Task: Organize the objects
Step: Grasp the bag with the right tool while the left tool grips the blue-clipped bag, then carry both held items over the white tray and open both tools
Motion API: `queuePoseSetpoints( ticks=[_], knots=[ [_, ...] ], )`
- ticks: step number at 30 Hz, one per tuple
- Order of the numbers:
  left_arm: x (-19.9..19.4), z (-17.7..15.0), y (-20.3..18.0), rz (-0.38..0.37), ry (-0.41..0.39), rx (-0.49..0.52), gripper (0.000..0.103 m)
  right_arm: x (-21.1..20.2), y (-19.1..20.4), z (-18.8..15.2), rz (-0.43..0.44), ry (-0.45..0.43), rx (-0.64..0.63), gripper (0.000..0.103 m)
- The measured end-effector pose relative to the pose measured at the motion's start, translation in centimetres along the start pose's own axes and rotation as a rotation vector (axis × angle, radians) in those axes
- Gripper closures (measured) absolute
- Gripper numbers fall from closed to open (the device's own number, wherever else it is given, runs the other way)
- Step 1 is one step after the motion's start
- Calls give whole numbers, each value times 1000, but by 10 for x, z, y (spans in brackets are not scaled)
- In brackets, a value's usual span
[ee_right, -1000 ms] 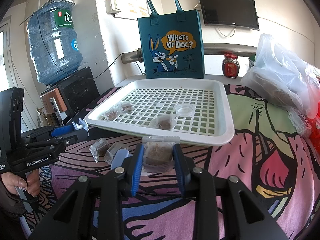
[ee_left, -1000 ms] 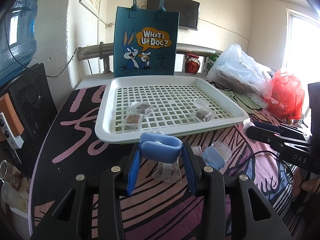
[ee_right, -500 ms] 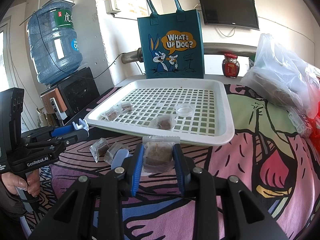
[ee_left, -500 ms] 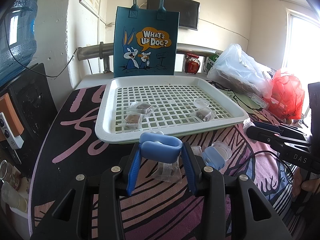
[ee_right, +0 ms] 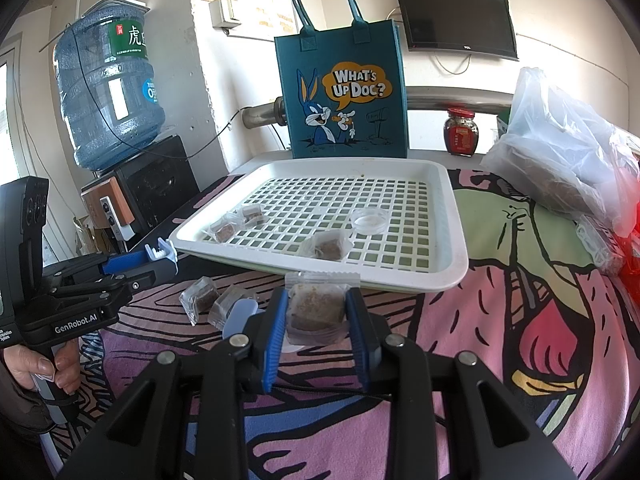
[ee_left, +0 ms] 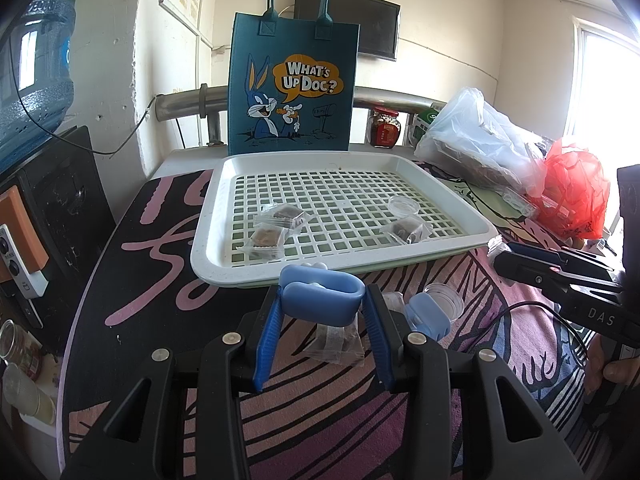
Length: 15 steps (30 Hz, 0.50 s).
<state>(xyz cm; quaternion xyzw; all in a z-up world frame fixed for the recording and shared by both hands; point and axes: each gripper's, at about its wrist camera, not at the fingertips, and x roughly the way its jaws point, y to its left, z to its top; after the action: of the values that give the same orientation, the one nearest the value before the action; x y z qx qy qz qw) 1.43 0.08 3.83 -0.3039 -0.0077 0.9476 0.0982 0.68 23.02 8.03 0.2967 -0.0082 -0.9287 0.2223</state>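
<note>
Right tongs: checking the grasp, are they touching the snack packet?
Touching. The right wrist view shows both fingers of the right tongs pressed against the snack packet.

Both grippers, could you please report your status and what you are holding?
Left gripper shut on blue clip. Right gripper shut on brown snack packet. White tray just ahead, path open.
</note>
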Motion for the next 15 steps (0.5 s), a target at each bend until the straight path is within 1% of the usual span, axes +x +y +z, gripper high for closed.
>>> queuePoseSetpoints(
  ticks=[8, 15],
  knots=[
    [1, -1, 1, -1, 6, -2, 64, 0, -1, 0, 1, 0, 1, 74],
    [7, -1, 6, -19, 37, -15, 64, 2, -7, 1, 11, 9, 41, 74]
  ],
)
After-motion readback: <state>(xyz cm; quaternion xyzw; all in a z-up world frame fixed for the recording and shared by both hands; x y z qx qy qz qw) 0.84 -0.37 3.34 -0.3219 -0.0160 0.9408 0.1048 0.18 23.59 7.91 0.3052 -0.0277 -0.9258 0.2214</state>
